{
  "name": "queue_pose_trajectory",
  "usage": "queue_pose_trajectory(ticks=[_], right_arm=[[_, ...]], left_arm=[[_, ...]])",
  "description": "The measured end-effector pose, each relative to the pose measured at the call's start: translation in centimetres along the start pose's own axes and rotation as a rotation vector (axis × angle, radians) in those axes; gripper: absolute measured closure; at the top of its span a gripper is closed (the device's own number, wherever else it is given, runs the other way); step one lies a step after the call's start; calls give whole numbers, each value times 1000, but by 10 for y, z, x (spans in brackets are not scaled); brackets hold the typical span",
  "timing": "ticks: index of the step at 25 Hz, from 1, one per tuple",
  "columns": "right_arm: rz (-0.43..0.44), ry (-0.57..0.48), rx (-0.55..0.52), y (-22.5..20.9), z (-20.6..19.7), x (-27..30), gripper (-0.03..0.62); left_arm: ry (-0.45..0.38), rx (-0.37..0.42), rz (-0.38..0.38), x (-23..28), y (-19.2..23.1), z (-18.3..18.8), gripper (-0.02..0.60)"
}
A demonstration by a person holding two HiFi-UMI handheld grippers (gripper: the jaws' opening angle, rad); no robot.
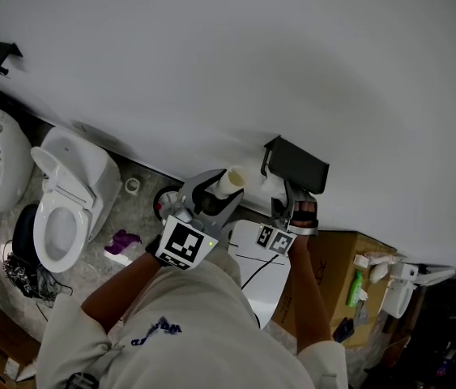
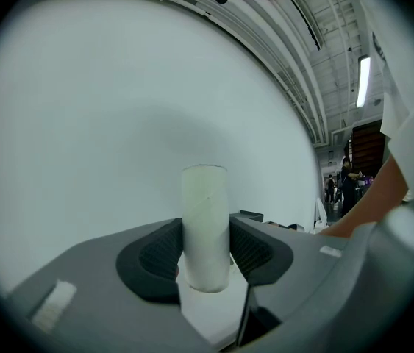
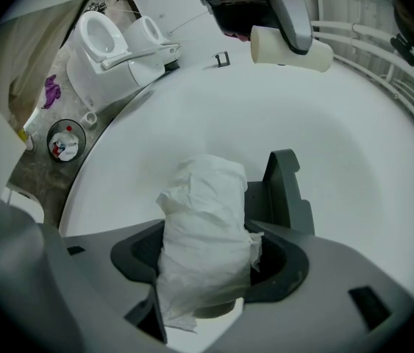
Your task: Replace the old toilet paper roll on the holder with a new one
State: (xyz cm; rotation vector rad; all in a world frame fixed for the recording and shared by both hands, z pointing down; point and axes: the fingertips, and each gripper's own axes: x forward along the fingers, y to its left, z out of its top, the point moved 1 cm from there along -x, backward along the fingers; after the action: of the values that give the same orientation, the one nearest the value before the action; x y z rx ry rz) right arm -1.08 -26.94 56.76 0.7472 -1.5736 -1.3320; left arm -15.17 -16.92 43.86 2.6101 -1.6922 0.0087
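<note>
Fingers (image 2: 155, 256) of the left gripper (image 2: 207, 252) pinching a bare tube (image 2: 205, 204) in front of the wall (image 2: 118, 123), right gripper (image 3: 210, 267) fingers (image 3: 287, 267) clamped on a crumpled roll (image 3: 207, 219), core barely showing under loose paper, just beside the holder (image 3: 286, 186), holder partly hidden behind roll

Soft, even indoor light fills the white wall (image 1: 211, 55), with only a faint grey shadow around the black holder (image 1: 296, 164). A strip lamp (image 2: 363, 81) glares at the right of the left gripper view. Both gripper views bulge and go black at the corners. My left tongs (image 2: 205, 252) and right tongs (image 3: 210, 259) blur up close.
</note>
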Motion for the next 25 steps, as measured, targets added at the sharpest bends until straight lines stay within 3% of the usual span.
queue_pose_trajectory(ticks=[15,25], right_arm=[[-17,-32,79,-8,32,13,301],[-26,-22,77,-10,30,16,301]], left_arm=[[33,-3,6,-15,12,-6,387],[43,47,-57,-8,-1,2,387]])
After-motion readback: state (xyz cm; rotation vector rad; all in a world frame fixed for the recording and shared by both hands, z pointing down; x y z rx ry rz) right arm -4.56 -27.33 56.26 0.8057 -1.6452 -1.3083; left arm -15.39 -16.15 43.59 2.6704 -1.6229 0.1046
